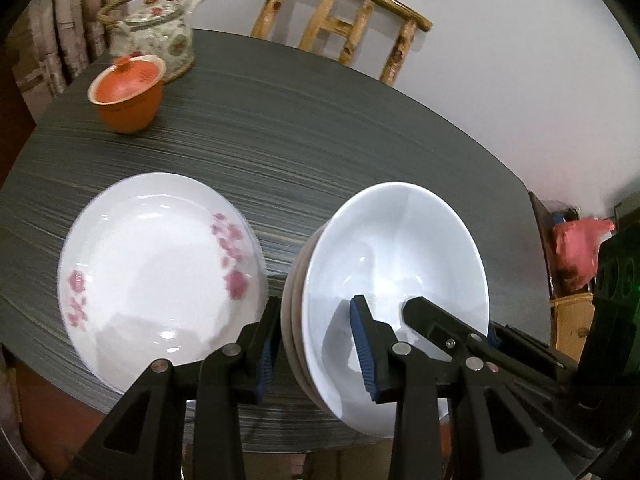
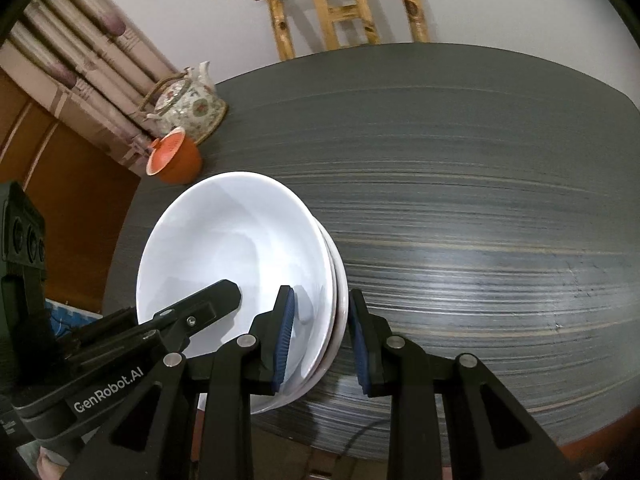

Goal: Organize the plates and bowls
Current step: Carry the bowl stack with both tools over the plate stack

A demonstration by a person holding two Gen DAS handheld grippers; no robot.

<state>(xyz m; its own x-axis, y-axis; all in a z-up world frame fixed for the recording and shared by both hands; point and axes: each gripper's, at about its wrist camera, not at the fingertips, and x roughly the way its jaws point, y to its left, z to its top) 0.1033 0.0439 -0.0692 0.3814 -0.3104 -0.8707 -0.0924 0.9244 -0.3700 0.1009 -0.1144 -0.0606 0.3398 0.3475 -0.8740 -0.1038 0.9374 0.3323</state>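
Left wrist: left gripper (image 1: 316, 344) clamped on bowl stack (image 1: 400, 264) rim beside flowered plate (image 1: 160, 268), over table (image 1: 320, 140); right wrist: right gripper (image 2: 320, 336) clamped on opposite rim — keep both 2 grips level, lift together.

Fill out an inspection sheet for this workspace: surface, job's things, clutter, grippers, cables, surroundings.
Surface: dark streaked table.
Job's things: stack of white bowls, tilted; flowered plate to its left.
Clutter: orange lidded cup, floral teapot at the far edge.
Grippers: left gripper and right gripper each clamp the stack's rim, on opposite sides.
Cables: nothing seen.
Surroundings: bamboo chair, curtain, white wall.
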